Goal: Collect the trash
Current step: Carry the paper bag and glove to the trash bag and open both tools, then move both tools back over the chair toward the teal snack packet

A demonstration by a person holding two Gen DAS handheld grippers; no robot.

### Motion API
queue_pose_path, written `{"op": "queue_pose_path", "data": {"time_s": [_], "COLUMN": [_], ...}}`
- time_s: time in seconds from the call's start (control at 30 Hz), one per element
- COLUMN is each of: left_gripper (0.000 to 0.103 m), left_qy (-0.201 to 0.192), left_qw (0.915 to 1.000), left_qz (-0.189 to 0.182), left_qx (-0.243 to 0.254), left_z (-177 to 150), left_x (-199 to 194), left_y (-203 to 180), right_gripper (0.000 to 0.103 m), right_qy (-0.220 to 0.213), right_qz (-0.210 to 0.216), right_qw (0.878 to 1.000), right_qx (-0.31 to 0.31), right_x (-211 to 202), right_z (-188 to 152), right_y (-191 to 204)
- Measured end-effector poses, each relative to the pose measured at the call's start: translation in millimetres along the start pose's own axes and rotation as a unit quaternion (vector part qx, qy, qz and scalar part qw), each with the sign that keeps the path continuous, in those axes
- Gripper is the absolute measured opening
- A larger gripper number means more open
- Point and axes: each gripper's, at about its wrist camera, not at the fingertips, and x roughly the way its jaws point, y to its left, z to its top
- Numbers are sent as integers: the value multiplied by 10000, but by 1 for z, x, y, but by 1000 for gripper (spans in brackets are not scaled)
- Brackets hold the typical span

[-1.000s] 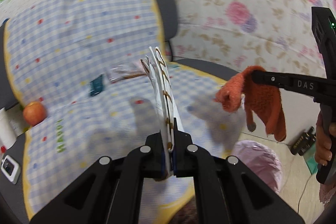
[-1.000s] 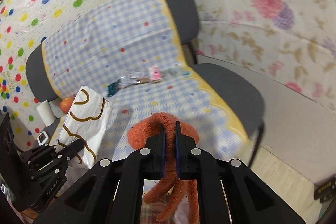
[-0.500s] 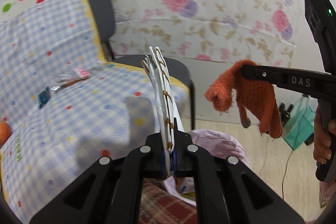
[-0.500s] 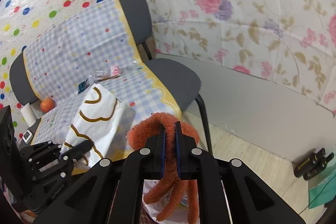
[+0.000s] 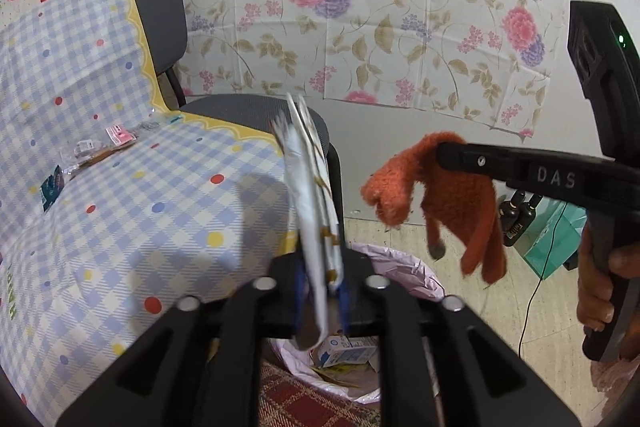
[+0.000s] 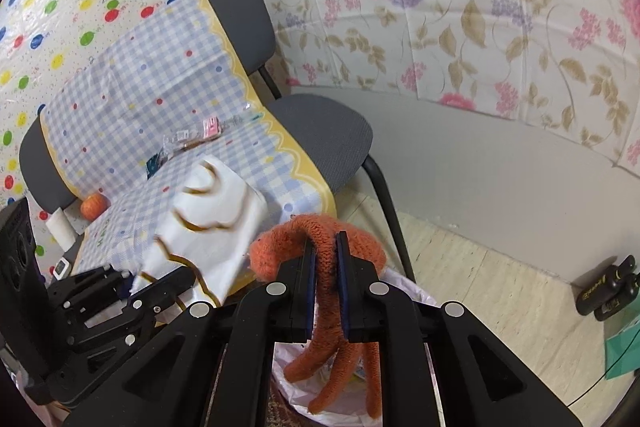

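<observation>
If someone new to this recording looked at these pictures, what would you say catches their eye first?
Most striking is the fuzzy orange knit item dangling from the right gripper, its strands hanging over the pink-lined trash bin on the floor. Next is the white paper bag with gold arches, blurred between the fingers of the left gripper, right beside it. Behind both, a chair draped in a blue checked cloth carries small wrappers.

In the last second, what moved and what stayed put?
Both grippers swung from the chair toward the bin. The left gripper has opened, and the white paper bag is slipping free. The right gripper still clamps the orange glove. The wrappers stayed on the chair.
</observation>
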Motion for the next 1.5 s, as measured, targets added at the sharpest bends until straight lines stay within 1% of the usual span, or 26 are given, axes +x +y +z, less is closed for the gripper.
{"op": "queue_pose_path", "data": {"time_s": [0.03, 0.07, 0.1, 0.13, 0.17, 0.2, 0.23, 0.5, 0.7, 0.83, 0.93, 1.1, 1.17, 1.23, 1.33, 1.5], "left_gripper": [40, 48, 49, 49, 51, 51, 51, 51, 51, 52, 53, 54, 55, 55, 56, 57], "left_qy": [0, -26, -55, -70, -87, -104, -130, -305, -335, -296, -280, -369, -403, -410, -388, -356], "left_qw": [10000, 10000, 10000, 10000, 10000, 9999, 9999, 9985, 9962, 9929, 9888, 9780, 9722, 9678, 9588, 9484], "left_qz": [-11, -25, -36, -36, -25, 3, 28, 329, 610, 922, 1144, 1671, 1916, 2089, 2398, 2695], "left_qx": [-9, -17, -17, -12, -19, -48, -85, -328, -531, -688, -918, -1192, -1285, -1345, -1471, -1631], "left_z": [0, -1, -1, -1, 0, 0, 0, 4, 5, 5, 3, 1, 0, -1, -4, -3], "left_x": [-1, -2, -3, -4, -6, -7, -10, -26, -37, -43, -49, -66, -74, -79, -87, -97], "left_y": [1, 1, 1, 1, 2, 3, 6, 25, 46, 68, 92, 133, 151, 166, 192, 225], "right_gripper": [13, 14, 18, 29, 44, 49, 51, 51, 51, 51, 51, 51, 51, 51, 51, 51], "right_qy": [26, 71, 101, 114, 105, 66, 37, -289, -334, -362, -364, -321, -294, -268, -204, -57], "right_qz": [12, 34, 41, 44, 39, 24, 0, -64, 28, 84, 156, 324, 390, 464, 574, 779], "right_qw": [10000, 10000, 9999, 9999, 9999, 10000, 10000, 9995, 9993, 9990, 9985, 9970, 9962, 9950, 9934, 9905], "right_qx": [-3, 4, 23, 38, 52, 46, 31, -53, -142, -239, -365, -623, -726, -839, -976, -1127], "right_x": [1, 4, 6, 7, 7, 5, 3, -12, -7, 0, 9, 30, 39, 49, 65, 93], "right_z": [-1, -2, -3, -3, -3, -3, -3, 6, 12, 19, 26, 37, 42, 46, 53, 64], "right_y": [0, 0, 0, -1, -1, 0, 0, 6, 20, 33, 47, 72, 83, 95, 114, 143]}}
